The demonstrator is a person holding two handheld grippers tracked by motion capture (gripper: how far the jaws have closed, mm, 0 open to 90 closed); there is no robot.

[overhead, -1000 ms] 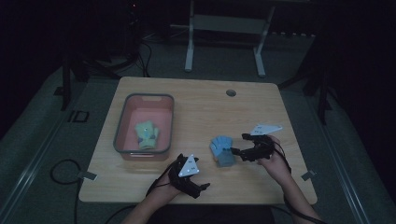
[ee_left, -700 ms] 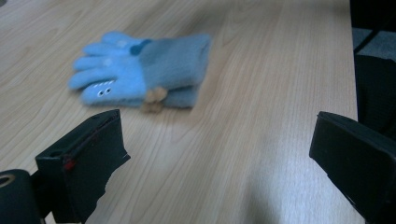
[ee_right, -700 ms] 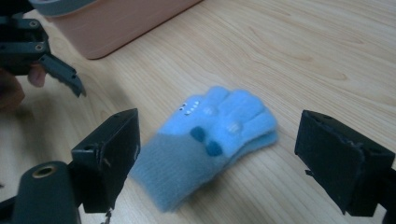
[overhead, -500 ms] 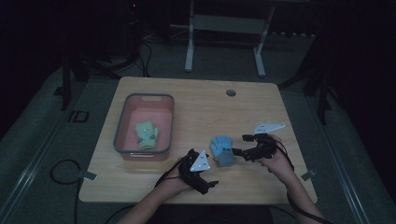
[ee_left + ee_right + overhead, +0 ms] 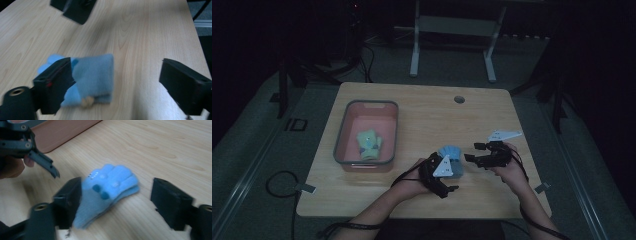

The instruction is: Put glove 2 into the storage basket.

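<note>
1. Blue fleece glove (image 5: 450, 159) lies on the wooden table (image 5: 422, 105), between both grippers.
2. Left gripper (image 5: 125, 82) and right gripper (image 5: 120, 202) have just been closing (jaws still apart, gripping nothing).
3. Next, probably: pinch, carry to the pink tray (image 5: 343, 131).

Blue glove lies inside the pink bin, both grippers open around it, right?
Not inside. The blue glove lies on the table, right of the pink bin, as the high view shows. Left gripper and right gripper flank it, jaws open.

Left gripper (image 5: 447, 176) and right gripper (image 5: 473, 152) face each other low; both sets of fingers apart, just closing.
</note>
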